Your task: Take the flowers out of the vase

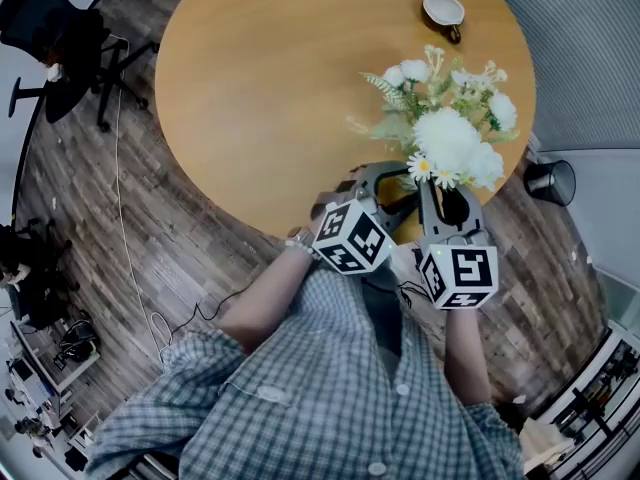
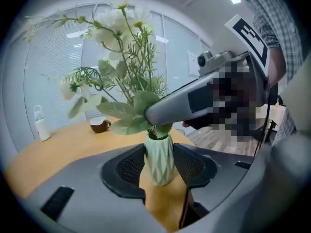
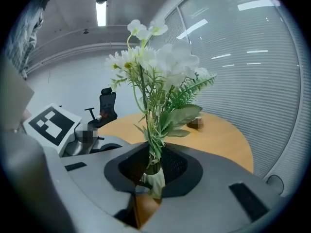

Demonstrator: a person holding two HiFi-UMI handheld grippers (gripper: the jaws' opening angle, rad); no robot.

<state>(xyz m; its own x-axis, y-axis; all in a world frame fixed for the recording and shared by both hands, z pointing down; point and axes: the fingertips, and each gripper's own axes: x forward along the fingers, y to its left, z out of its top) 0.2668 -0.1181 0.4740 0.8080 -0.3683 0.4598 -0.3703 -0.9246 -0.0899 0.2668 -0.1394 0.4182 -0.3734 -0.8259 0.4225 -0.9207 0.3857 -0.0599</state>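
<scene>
Currently, flowers (image 1: 450, 138) gripped, not yet lifted.
At the table's (image 1: 270, 78) five o'clock edge, our left hand-held gripper (image 2: 159, 173) clamps the vase (image 2: 159, 152), jaws wide. Our right hand-held gripper (image 3: 153, 166) pinches the stems at its mouth. Extraction remains.

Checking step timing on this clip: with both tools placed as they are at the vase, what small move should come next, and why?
Probably lift the right tool straight up. It looks closed on the flower stems just above the mouth of the vase, while the left tool clamps the vase body on the table, so the bunch should slide free.
</scene>
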